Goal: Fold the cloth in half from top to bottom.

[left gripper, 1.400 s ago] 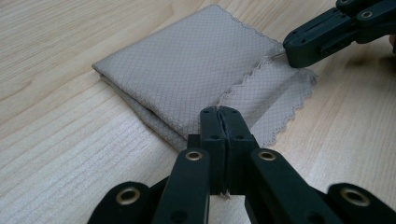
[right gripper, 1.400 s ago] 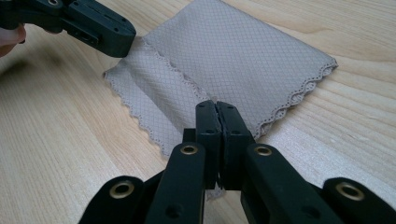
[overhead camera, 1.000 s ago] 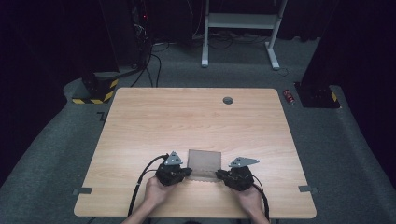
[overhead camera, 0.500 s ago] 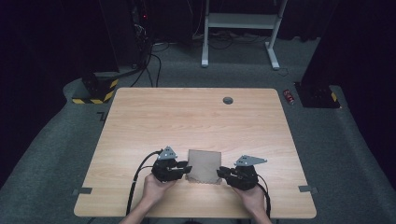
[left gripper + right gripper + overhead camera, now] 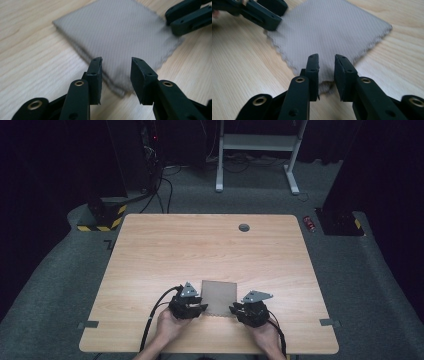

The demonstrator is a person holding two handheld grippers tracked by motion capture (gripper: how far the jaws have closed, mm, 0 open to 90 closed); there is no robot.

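Both grippers have been drawn back toward the near table edge since the earlier frames, and the cloth (image 5: 219, 297) now lies a little nearer that edge with them.

At the left, the left gripper (image 5: 192, 306) is held by the person's left hand (image 5: 168, 325), its cable trailing back past the wrist. In the left gripper view its jaws are seen parted to a moderate gap, with nothing clamped between them; the near corner of the cloth (image 5: 120, 40) lies just ahead of and below the fingertips (image 5: 96, 68), flat on the wooden table (image 5: 30, 62). Whether the pads touch the fabric cannot be told.

Between the two grippers the grey-brown cloth is spread flat, its near edge serrated.

At the right, the right gripper (image 5: 246, 310) is held by the right hand (image 5: 263, 336). In the right gripper view its jaws are set to a narrower gap, closed on nothing, with the cloth's other near corner (image 5: 329, 37) directly in front of them. The left gripper's jaws are seen beyond, at the far-left corner of the fabric.
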